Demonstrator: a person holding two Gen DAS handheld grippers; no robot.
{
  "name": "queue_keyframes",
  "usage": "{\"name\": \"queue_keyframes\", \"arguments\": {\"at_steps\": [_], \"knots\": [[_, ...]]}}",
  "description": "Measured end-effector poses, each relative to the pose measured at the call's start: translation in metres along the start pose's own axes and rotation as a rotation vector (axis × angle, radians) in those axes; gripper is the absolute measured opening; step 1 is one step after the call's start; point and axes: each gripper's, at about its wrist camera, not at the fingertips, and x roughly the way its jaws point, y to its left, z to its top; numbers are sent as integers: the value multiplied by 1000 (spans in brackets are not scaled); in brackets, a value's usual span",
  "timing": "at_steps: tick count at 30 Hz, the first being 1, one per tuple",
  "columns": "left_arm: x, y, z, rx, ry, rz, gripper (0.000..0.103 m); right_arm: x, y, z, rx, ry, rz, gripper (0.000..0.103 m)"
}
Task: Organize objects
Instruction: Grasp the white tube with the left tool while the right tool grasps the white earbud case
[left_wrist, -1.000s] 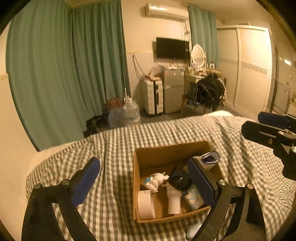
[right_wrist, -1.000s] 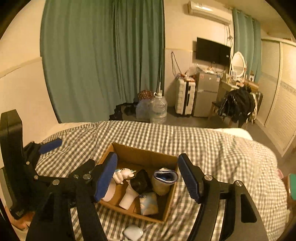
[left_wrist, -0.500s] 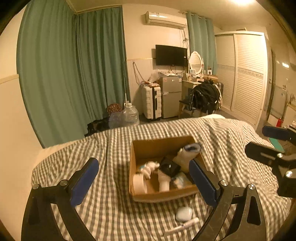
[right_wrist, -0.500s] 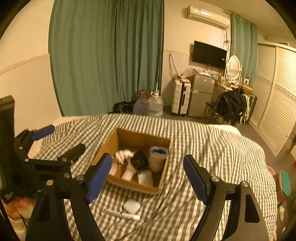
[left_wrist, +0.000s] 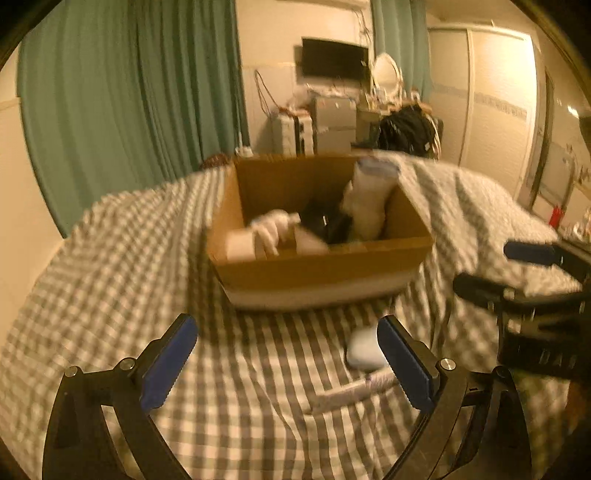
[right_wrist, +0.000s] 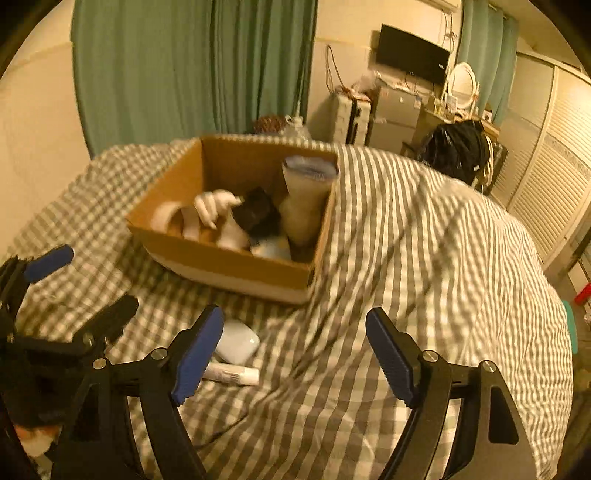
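Bed: grey-and-white checked cover (left_wrist: 122, 258) fills the lower view, blurred.
Cardboard box (left_wrist: 321, 269): open-topped, on the bed toward its far edge.
Box contents: a tall pale cup (left_wrist: 369, 199) upright at the right wall; a white figure (left_wrist: 269, 229) to the left; a dark item (left_wrist: 325, 221) between them — too blurred to name.
White case (left_wrist: 364, 349): on the cover just in front of the box, partly behind the left claw's right finger.
White tube (left_wrist: 351, 393): lying just below the case.
Left claw (left_wrist: 288, 365): blue pads wide apart — nothing between them but cover.
Right claw (left_wrist: 517, 269): at the right edge, over the bed.
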Motion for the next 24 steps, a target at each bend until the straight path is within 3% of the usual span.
{"name": "queue_keyframes", "arguments": {"at_steps": [7,12,15,17,22,24], "knots": [[47,-24,-36,69,101,-72,100,31,-23,-14,102,77,0,79],[61,-49,-41,154,102,-153,97,41,-43,-18,205,115,21,79],[67,-63,-47,215,128,-203,76,38,-45,-18,211,107,21,79],[75,-69,-52,247,184,-227,50,37,-45,-19,204,106,12,79],[63,-74,-57,265,205,-279,25,35,-43,-22,202,94,-1,79],[53,-72,-59,259,215,-263,23,33,-45,-24,214,84,0,79]]}}
